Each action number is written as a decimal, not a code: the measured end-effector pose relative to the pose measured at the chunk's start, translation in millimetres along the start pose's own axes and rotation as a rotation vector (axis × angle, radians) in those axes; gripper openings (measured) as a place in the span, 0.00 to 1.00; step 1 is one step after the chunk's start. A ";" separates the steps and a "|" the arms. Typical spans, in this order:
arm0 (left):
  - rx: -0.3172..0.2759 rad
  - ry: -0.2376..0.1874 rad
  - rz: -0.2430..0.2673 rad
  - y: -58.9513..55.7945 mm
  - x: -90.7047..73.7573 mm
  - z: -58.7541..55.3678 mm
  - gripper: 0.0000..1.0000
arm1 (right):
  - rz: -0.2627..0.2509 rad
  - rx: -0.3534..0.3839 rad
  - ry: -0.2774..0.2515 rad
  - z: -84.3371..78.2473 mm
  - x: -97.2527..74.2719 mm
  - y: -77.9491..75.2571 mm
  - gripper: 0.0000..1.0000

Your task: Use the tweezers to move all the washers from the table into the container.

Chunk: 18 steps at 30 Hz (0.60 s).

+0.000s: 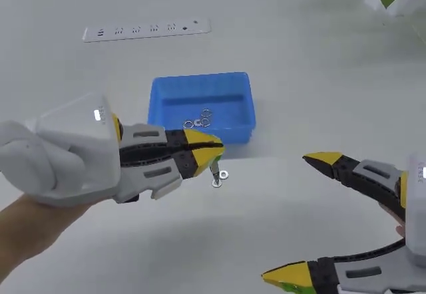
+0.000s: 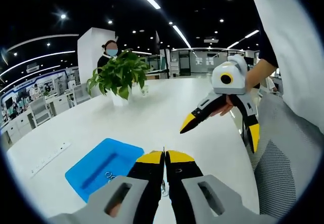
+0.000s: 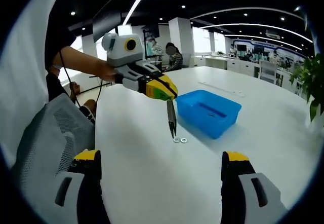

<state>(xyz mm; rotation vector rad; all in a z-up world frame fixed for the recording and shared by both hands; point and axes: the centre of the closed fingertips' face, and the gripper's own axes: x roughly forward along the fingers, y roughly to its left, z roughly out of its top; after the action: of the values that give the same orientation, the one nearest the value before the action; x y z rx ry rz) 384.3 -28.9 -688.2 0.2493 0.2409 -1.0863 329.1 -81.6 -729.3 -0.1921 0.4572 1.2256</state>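
Blue container (image 1: 219,101) is set on the white desk (image 1: 319,74), approx. mid-frame in the head view, w/ a few washers (image 1: 200,120) lying inside near its front wall. Two loose washers (image 1: 221,177) are left on the desk just in front of the container, close together; whether they touch can't be told.

Left hand-held gripper (image 1: 218,149) is clamped shut on the tweezers (image 3: 171,116), which are held pointing down from between its yellow tips. The tweezer points are placed right at the loose washers, beside or on the nearer one. Whether a washer is pinched can't be told, the points being too small in every view. Right hand-held gripper (image 1: 285,217) is spread wide open w/ nothing held, and is kept well apart to the right of the washers, above bare desk.

Step in hand is judged to be the pick-up of one of the last two pieces, so the task is prob. most of the way done.

For the next move, the tweezer points need to be set either side of one washer's rim, or one point through its hole, and a firmer squeeze applied by the left hand-held gripper. A small lift is then called for, a short carry over the container's front wall, and a release above the others inside. A thin flat washer is likely to skid on the smooth desk, so a steep, slow approach would be favoured.
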 end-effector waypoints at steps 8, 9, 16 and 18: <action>0.013 0.017 -0.005 2.2 2.4 -7.0 0.05 | 0.012 0.030 0.004 -5.2 1.2 5.3 0.97; 0.007 0.015 -0.010 2.1 2.6 -7.4 0.05 | 0.015 0.033 0.005 -5.6 1.6 6.1 0.97; 0.016 0.028 -0.017 -1.5 5.2 -13.5 0.05 | 0.021 0.041 -0.003 -2.1 4.0 8.1 0.96; 0.014 0.024 -0.013 -1.1 5.3 -13.6 0.05 | 0.024 0.042 -0.004 -1.4 4.6 9.1 0.96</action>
<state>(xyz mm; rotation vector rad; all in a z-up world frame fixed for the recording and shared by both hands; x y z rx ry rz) 384.7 -29.6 -702.8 0.2741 0.2564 -1.0986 321.5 -75.0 -731.6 -0.1485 0.4831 1.2383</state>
